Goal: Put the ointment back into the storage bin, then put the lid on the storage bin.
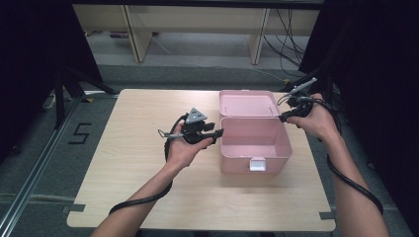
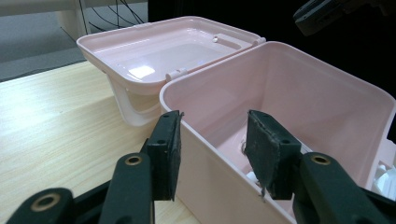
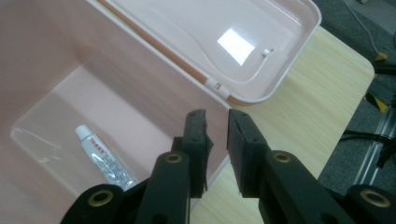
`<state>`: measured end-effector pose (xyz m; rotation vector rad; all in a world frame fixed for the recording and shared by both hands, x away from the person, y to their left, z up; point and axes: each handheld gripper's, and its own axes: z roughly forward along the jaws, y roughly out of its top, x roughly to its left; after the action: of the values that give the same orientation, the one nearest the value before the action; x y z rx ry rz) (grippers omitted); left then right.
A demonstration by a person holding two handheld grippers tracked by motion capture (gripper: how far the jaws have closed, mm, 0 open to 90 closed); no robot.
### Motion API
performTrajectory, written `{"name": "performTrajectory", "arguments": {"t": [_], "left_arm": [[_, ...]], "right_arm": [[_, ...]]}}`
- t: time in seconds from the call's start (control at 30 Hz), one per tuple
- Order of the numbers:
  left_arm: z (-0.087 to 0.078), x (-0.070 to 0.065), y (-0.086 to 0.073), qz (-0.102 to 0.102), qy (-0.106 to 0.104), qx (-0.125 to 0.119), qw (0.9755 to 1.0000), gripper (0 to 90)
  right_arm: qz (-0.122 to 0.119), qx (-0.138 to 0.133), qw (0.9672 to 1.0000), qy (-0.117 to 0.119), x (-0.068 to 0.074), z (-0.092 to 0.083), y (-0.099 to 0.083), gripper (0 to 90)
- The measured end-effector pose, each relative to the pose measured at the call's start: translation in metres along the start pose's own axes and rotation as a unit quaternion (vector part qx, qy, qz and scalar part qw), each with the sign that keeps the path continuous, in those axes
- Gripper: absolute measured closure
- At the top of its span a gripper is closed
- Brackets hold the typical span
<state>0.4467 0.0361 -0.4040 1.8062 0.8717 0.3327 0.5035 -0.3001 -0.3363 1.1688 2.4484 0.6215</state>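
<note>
High view: your pink box stands with its lid open. Left gripper straddles its left wall half-open, right gripper its right rim, narrowly parted, neither squeezing. A tube lies inside, likely yet to lift.

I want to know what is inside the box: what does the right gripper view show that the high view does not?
The right gripper view shows a small white tube on the floor of the pink box, with the right gripper straddling the box's wall. The high view shows the whole table, both hands, the left gripper at the box's left wall, and the white latch. Both show the box and its lid laid open.
</note>
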Motion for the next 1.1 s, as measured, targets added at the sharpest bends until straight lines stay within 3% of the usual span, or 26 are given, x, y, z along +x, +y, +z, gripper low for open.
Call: {"name": "performTrajectory", "arguments": {"t": [0.13, 0.33, 0.43, 0.53, 0.57, 0.63, 0.77, 0.83, 0.97, 1.0, 1.03, 1.1], "left_arm": [[0.002, -0.002, 0.000, -0.002, 0.003, 0.009, 1.0000, 58.3], [0.002, -0.005, 0.000, -0.001, 0.003, 0.008, 1.0000, 70.1], [0.001, -0.007, 0.000, 0.016, 0.000, 0.005, 0.9999, 76.8], [0.003, -0.009, -0.003, 0.031, -0.002, 0.005, 0.9995, 82.1], [0.003, -0.009, -0.004, 0.037, -0.001, 0.006, 0.9993, 84.2], [0.004, -0.010, -0.007, 0.041, -0.002, -0.001, 0.9991, 89.8], [0.006, -0.016, -0.013, 0.048, -0.008, 0.005, 0.9988, 90.0], [0.007, -0.018, -0.016, 0.048, -0.014, 0.007, 0.9987, 90.0], [0.009, -0.022, -0.019, 0.046, -0.022, 0.007, 0.9987, 90.0], [0.009, -0.022, -0.019, 0.046, -0.022, 0.008, 0.9986, 90.0], [0.010, -0.023, -0.019, 0.047, -0.023, 0.009, 0.9986, 90.0], [0.012, -0.024, -0.020, 0.047, -0.027, 0.006, 0.9985, 90.0]], "right_arm": [[0.029, -0.008, 0.9995, -0.008, -0.001, 0.001, 0.000, 75.2], [0.038, -0.024, 0.9987, -0.022, -0.005, 0.000, 0.002, 74.8], [0.063, -0.025, 0.9974, -0.023, -0.004, 0.000, 0.003, 75.7], [0.054, -0.033, 0.9975, -0.031, -0.008, 0.003, 0.004, 77.6], [0.066, -0.031, 0.9968, -0.033, -0.008, 0.003, 0.005, 78.4], [0.067, -0.040, 0.9962, -0.039, -0.011, 0.004, 0.005, 81.5], [0.089, -0.038, 0.9931, -0.067, -0.021, 0.009, 0.005, 90.0], [0.114, -0.039, 0.9904, -0.068, -0.026, 0.012, 0.006, 90.0], [0.141, -0.033, 0.9868, -0.073, -0.037, 0.021, 0.008, 88.5], [0.157, -0.032, 0.9841, -0.077, -0.037, 0.024, 0.011, 87.4], [0.151, -0.032, 0.9847, -0.080, -0.039, 0.025, 0.012, 86.8], [0.165, -0.037, 0.9828, -0.074, -0.042, 0.032, 0.016, 85.1]]}}
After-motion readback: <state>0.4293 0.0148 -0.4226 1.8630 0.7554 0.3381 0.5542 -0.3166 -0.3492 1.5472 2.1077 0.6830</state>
